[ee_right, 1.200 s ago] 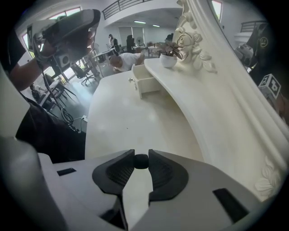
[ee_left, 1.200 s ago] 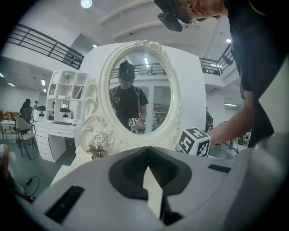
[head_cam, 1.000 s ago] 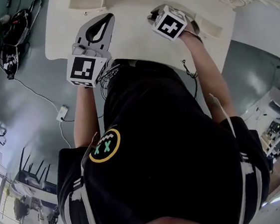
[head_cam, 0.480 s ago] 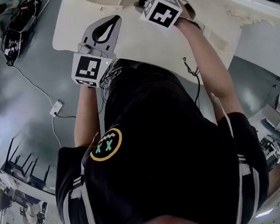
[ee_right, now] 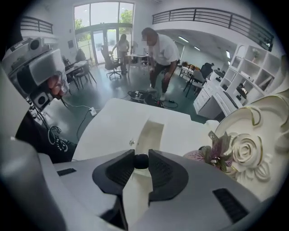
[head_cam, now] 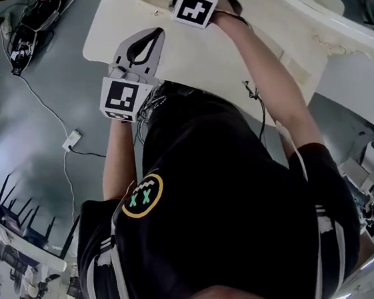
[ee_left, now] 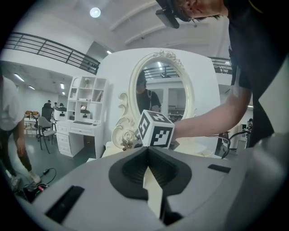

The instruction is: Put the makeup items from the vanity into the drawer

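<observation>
One dark item (ee_right: 141, 161), perhaps makeup, pinched in right gripper (ee_right: 141, 153); left gripper (ee_left: 147, 149) closed, empty.

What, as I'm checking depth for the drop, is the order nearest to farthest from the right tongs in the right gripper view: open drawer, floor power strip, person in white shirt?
1. Open drawer, centre, just beyond the right tongs gripping a dark item.
2. Power strip, on the floor, left.
3. Person in white shirt, far back, centre.
</observation>
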